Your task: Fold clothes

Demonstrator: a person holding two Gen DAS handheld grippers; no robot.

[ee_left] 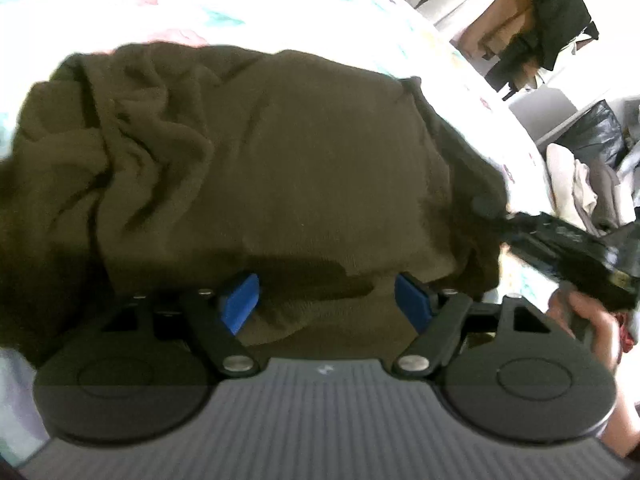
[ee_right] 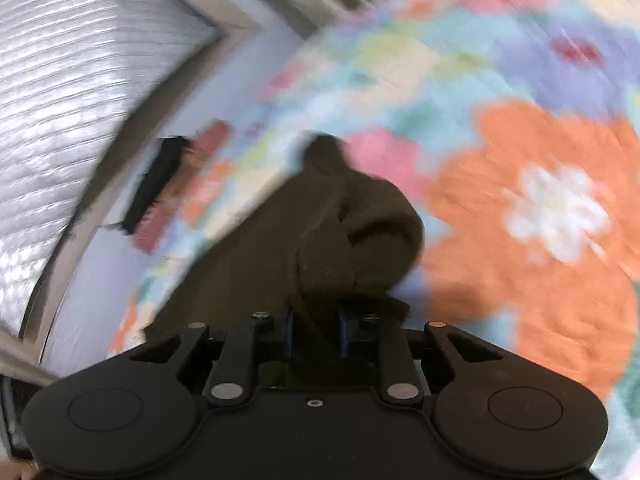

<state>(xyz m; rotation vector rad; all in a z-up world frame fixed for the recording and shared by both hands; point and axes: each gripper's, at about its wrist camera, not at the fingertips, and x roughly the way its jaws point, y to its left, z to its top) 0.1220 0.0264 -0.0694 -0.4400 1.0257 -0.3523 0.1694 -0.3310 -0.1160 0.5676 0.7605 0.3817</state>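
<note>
A dark olive-brown garment (ee_left: 256,168) lies crumpled on a flower-print bedspread (ee_left: 248,4). My left gripper (ee_left: 326,300) is open, its blue pads (ee_left: 240,300) spread over the garment's near edge, with cloth lying between them. My right gripper (ee_right: 316,332) is shut on a bunched part of the same garment (ee_right: 352,232) and holds it above the bedspread (ee_right: 540,200). In the left wrist view the right gripper's black body (ee_left: 568,248) and the hand holding it show at the garment's right edge.
A rack with dark hanging clothes (ee_left: 540,20) and a pile of bags and laundry (ee_left: 592,168) stand beyond the bed at the right. In the right wrist view a window blind (ee_right: 72,80) and a pale wall lie to the left of the bed.
</note>
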